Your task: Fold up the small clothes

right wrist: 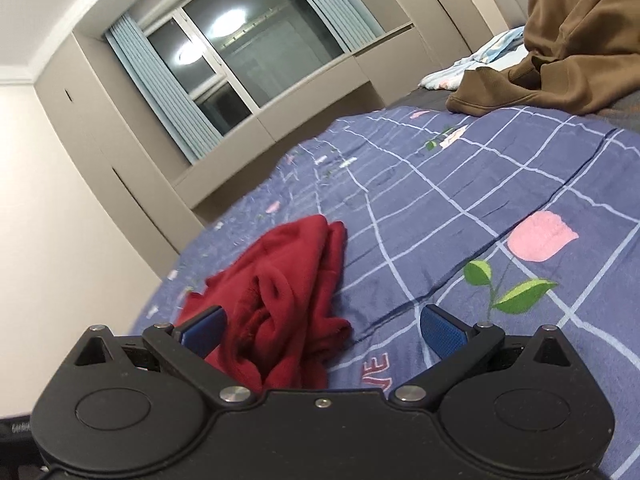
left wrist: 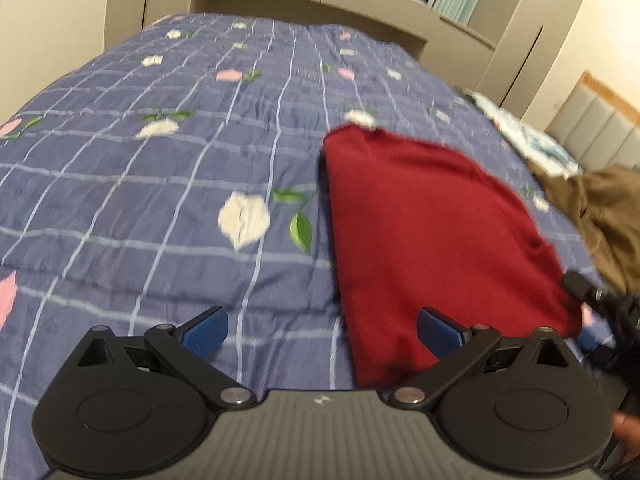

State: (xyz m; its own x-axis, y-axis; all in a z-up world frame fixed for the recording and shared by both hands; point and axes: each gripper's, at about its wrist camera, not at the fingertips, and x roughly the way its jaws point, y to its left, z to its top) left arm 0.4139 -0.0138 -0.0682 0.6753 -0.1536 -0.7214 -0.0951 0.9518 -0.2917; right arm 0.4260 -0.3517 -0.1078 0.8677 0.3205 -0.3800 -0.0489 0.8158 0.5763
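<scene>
Lying ahead-right of spread left gripper (left wrist: 322,334): red garment (left wrist: 432,240).

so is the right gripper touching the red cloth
Cannot tell. In the right wrist view the right gripper is open with the red cloth bunched between its fingers, but no contact or gap shows plainly.

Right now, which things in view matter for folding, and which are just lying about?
In play:
dark red fleece garment
open left gripper
open right gripper

Lying about:
brown sweatshirt heap
pale blue-and-white printed cloth
blue checked floral quilt, only the work surface
</scene>
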